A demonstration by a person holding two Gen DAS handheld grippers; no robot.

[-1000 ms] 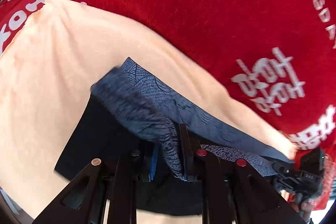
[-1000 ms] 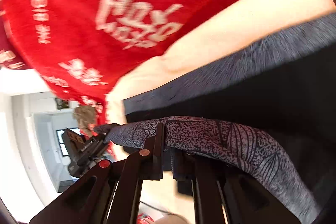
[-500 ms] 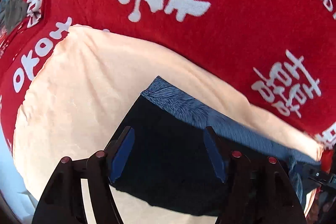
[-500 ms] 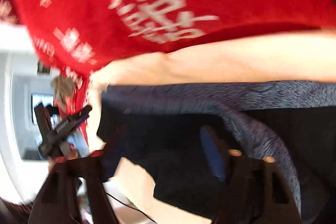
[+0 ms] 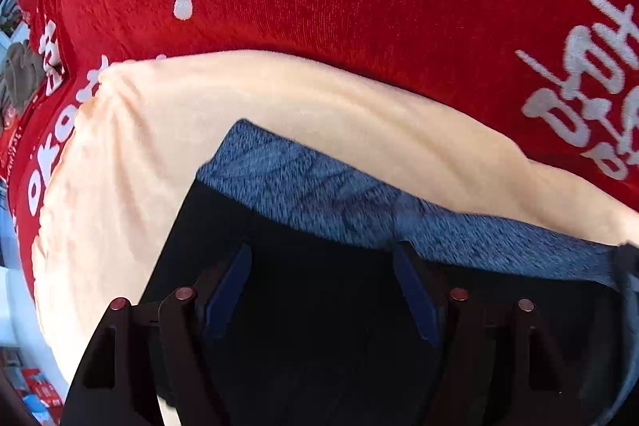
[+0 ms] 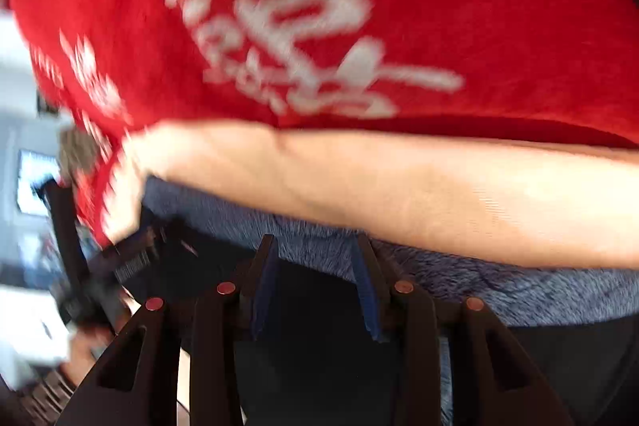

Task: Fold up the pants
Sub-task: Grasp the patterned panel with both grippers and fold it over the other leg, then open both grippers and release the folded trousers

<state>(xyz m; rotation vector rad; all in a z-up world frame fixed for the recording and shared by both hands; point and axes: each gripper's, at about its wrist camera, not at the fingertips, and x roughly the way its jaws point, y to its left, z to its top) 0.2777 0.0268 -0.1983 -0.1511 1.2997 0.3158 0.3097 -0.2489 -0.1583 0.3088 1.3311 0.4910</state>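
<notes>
The pants [image 5: 327, 306] are black with a grey-blue patterned band [image 5: 311, 194] along their far edge. They lie folded flat on a peach cloth [image 5: 151, 130]. My left gripper [image 5: 323, 262] is open and empty, its fingers spread just above the black fabric. In the right wrist view the pants [image 6: 311, 346] show with the same patterned band [image 6: 499, 286]. My right gripper [image 6: 315, 254] is open and empty over them. The left gripper also shows in the right wrist view [image 6: 131, 258], blurred, at the pants' left end.
A red blanket with white lettering [image 5: 359, 6] covers the surface beyond the peach cloth; it also fills the upper right wrist view [image 6: 359, 6]. A bright room with a window [image 6: 32, 182] shows at the far left.
Both grippers let go of the patterned edge and opened. The fabric dropped flat onto the black part of the pants. Both grippers have since moved closer over it.
</notes>
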